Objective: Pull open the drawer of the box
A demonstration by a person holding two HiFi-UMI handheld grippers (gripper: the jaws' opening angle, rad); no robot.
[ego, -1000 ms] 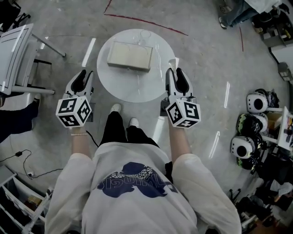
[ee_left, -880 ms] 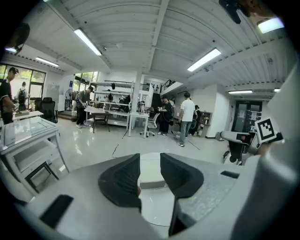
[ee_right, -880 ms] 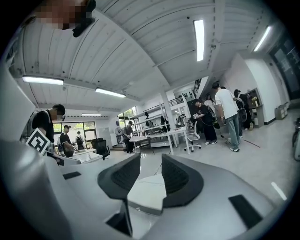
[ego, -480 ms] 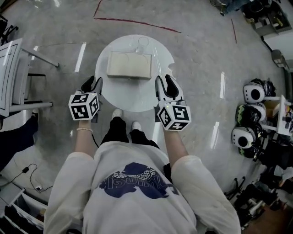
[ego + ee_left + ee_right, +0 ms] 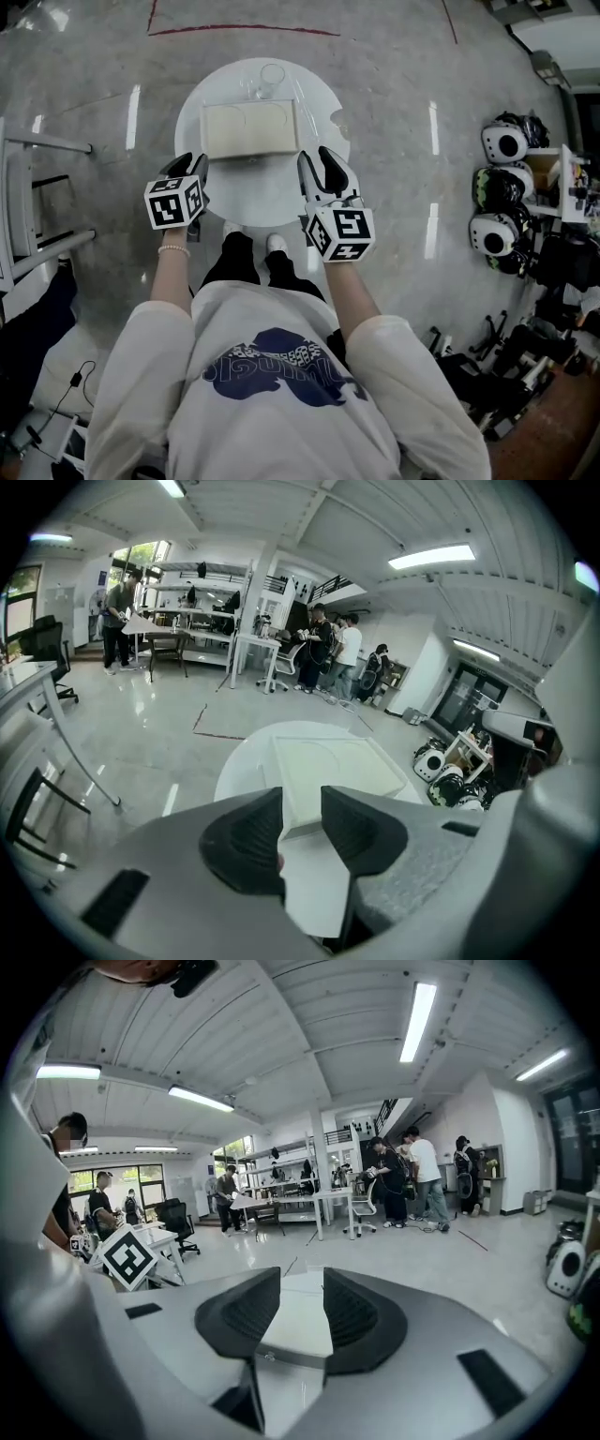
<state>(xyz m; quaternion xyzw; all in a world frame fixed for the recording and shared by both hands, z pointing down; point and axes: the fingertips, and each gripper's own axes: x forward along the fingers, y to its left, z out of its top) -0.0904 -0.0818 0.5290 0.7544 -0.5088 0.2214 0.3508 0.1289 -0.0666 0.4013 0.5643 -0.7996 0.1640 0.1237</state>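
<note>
Matt cream plastic on the box (image 5: 249, 129); smooth glossy white on the round table (image 5: 253, 195); polished, reflective grey stone on the floor (image 5: 403, 112); matt black ribbed pads (image 5: 246, 841) on the left gripper (image 5: 300, 801).

We see right gripper (image 5: 302, 1279) jaws apart, pale box (image 5: 298, 1321) in gap beyond them, small knob (image 5: 269, 1356) on its front edge. Marker cube (image 5: 128, 1256) at left. Behind, we make out people (image 5: 424, 1180) by desks (image 5: 338, 1192), office chair (image 5: 176, 1222), ceiling lights (image 5: 415, 1022).
</note>
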